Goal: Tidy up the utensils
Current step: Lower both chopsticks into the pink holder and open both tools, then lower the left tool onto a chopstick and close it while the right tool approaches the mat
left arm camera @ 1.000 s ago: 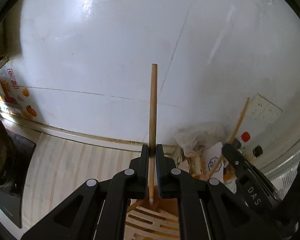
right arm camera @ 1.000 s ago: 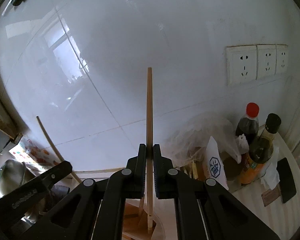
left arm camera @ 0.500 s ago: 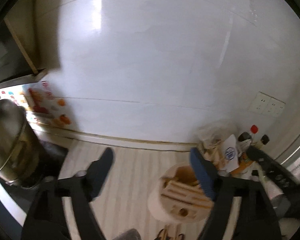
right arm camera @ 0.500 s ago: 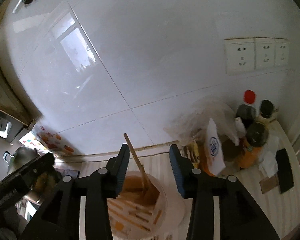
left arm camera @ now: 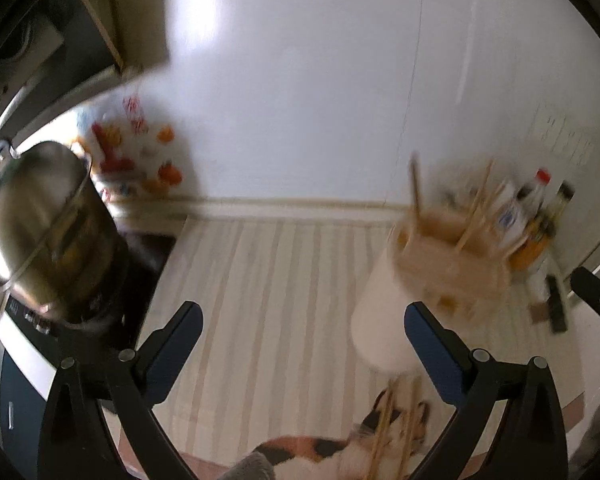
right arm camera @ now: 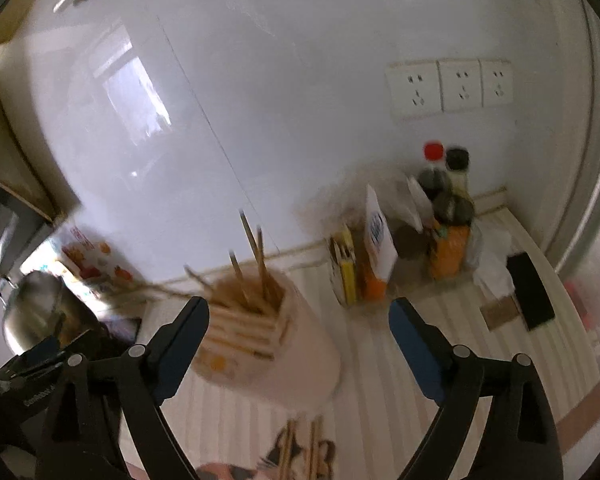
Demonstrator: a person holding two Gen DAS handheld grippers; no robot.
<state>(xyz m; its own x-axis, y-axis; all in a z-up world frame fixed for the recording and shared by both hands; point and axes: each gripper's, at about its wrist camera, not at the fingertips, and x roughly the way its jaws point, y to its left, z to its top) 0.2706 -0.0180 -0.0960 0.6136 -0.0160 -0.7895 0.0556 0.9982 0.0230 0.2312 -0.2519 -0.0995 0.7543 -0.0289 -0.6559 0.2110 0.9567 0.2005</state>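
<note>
A white utensil holder (left arm camera: 384,312) with a wooden slotted top stands on the striped counter; several chopsticks (left arm camera: 414,190) stick up from it. It also shows in the right wrist view (right arm camera: 300,360), with its chopsticks (right arm camera: 256,256). More chopsticks (left arm camera: 384,436) lie on a patterned cloth near the front edge, and show in the right wrist view (right arm camera: 296,448). My left gripper (left arm camera: 300,340) is open and empty, above the counter left of the holder. My right gripper (right arm camera: 300,332) is open and empty, above the holder. Both views are blurred.
A steel pot (left arm camera: 40,224) sits on a black cooktop at the left. Sauce bottles (right arm camera: 448,200), packets (right arm camera: 376,236) and a black phone (right arm camera: 530,292) crowd the right back corner. Wall sockets (right arm camera: 452,88) are on the white tiled wall.
Both grippers were shut on a chopstick each one second ago. Both have opened, left their chopsticks in the holder and pulled back and up.
</note>
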